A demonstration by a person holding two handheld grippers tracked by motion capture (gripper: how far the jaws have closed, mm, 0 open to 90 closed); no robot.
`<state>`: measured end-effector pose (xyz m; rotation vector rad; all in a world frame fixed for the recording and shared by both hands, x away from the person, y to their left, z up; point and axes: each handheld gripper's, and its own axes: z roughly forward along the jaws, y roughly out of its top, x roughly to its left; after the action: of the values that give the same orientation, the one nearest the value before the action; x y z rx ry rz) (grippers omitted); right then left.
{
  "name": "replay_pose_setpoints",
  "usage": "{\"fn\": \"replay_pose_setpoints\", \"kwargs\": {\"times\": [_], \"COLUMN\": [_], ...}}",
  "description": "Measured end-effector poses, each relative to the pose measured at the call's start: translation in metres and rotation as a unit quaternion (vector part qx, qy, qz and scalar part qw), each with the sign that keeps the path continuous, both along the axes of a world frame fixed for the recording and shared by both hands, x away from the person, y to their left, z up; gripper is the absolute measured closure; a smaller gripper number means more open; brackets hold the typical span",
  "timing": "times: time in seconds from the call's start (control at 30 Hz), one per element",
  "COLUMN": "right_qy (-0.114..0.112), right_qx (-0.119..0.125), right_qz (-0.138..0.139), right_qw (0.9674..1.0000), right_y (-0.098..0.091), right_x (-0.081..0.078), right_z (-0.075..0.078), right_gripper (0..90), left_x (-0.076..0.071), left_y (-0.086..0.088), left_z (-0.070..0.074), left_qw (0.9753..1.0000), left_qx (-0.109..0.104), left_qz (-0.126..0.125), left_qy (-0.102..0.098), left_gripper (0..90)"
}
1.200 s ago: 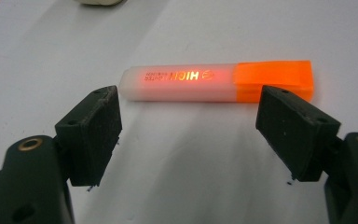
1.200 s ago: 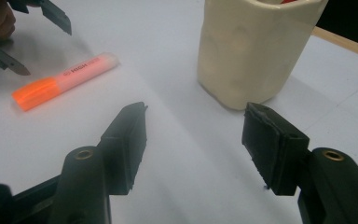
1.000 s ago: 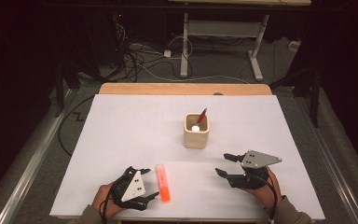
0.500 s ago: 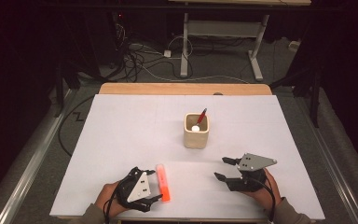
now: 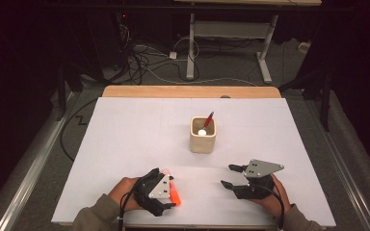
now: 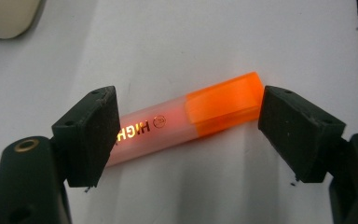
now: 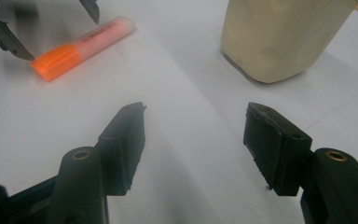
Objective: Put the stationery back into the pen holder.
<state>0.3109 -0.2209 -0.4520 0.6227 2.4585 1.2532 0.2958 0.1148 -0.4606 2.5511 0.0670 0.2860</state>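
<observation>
Left gripper [image 6: 186, 135]: jaws parted, highlighter [image 6: 186, 116] bracketed lengthwise between them on the table [image 5: 125, 144], pads apparently not yet pressing. Right gripper [image 7: 193, 140]: jaws parted, nothing between them, cup [image 5: 203, 135] well ahead. Risk: if closed end-to-end, the 1 slick highlighter is likely squeezed out sideways or skidded across the table.

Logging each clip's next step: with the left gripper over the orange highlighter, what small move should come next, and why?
Probably close the left gripper. Its jaws stand open on either side of the translucent orange highlighter pen, which lies flat on the white table between them, one pad near the cap end, neither clearly pressing. The right gripper rests open and empty near the cream ceramic cup.
</observation>
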Motion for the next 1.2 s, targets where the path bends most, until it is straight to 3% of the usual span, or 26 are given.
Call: {"fn": "replay_pose_setpoints", "kwargs": {"times": [0.1,0.13,0.17,0.27,0.33,0.37,0.47,0.5,0.57,0.63,0.7,0.8,0.9,0.93,1.0,1.03,1.1,1.17,1.2], "right_qy": [0.002,0.002,0.002,0.005,0.005,0.005,0.006,0.007,0.007,0.01,0.007,0.008,0.009,0.009,0.009,0.011,0.01,0.011,0.01], "right_qx": [-0.003,-0.004,-0.004,-0.007,-0.007,-0.007,-0.007,-0.006,-0.006,-0.004,-0.005,-0.005,-0.003,-0.003,-0.002,-0.002,-0.004,-0.004,-0.004], "right_qz": [0.004,0.007,0.006,0.007,0.008,0.009,0.009,0.009,0.01,0.011,0.014,0.02,0.019,0.019,0.019,0.019,0.022,0.022,0.024], "right_qw": [1.0,1.0,1.0,0.9999,0.9999,0.9999,0.9999,0.9999,0.9999,0.9999,0.9999,0.9998,0.9998,0.9998,0.9998,0.9998,0.9997,0.9997,0.9997], "right_y": [0.002,0.002,0.002,0.003,0.004,0.004,0.004,0.003,0.003,0.002,0.003,0.002,0.002,0.001,0.001,0.001,0.002,0.001,0.001], "right_x": [-0.001,0.0,0.0,0.001,0.0,0.001,0.001,0.001,0.001,0.001,0.001,0.0,0.0,0.001,0.001,0.0,0.0,0.0,0.0], "right_z": [0.0,-0.001,-0.001,-0.002,-0.002,-0.002,-0.003,-0.003,-0.003,-0.003,-0.002,-0.002,-0.001,-0.001,-0.001,-0.001,-0.001,-0.001,-0.001], "right_gripper": [38.8,38.8,38.8,38.8,38.8,38.8,39.0,39.0,39.3,39.6,39.7,39.9,40.0,40.1,40.3,40.4,40.4,40.7,40.8], "left_x": [0.003,0.003,0.007,0.015,0.021,0.025,0.032,0.035,0.038,0.042,0.046,0.049,0.045,0.046,0.049,0.049,0.051,0.053,0.053], "left_y": [-0.004,-0.004,-0.008,-0.017,-0.026,-0.03,-0.042,-0.045,-0.05,-0.053,-0.054,-0.054,-0.055,-0.055,-0.052,-0.052,-0.046,-0.042,-0.04], "left_z": [0.002,0.002,0.003,0.007,0.009,0.01,0.013,0.013,0.015,0.017,0.017,0.018,0.019,0.018,0.017,0.017,0.016,0.017,0.017], "left_qw": [0.9989,0.9989,0.9975,0.9943,0.9891,0.9853,0.9725,0.9671,0.9591,0.9544,0.953,0.9542,0.955,0.9554,0.9591,0.9591,0.9639,0.9645,0.9663], "left_qx": [0.038,0.038,0.057,0.076,0.103,0.121,0.158,0.17,0.188,0.199,0.201,0.2,0.212,0.219,0.217,0.217,0.2,0.197,0.19], "left_qz": [-0.026,-0.026,-0.04,-0.071,-0.1,-0.115,-0.156,-0.173,-0.193,-0.206,-0.209,-0.204,-0.191,-0.182,-0.16,-0.16,-0.146,-0.147,-0.142], "left_qy": [0.003,0.003,0.01,0.022,0.033,0.04,0.072,0.078,0.087,0.085,0.087,0.089,0.081,0.079,0.087,0.087,0.097,0.096,0.1], "left_gripper": [20.6,20.8,20.3,18.8,22.2,23.9,31.8,34.3,38.5,42.9,49.5,55.2,52.2,44.1,35.6,36.4,38.1,42.9,45.4]}}
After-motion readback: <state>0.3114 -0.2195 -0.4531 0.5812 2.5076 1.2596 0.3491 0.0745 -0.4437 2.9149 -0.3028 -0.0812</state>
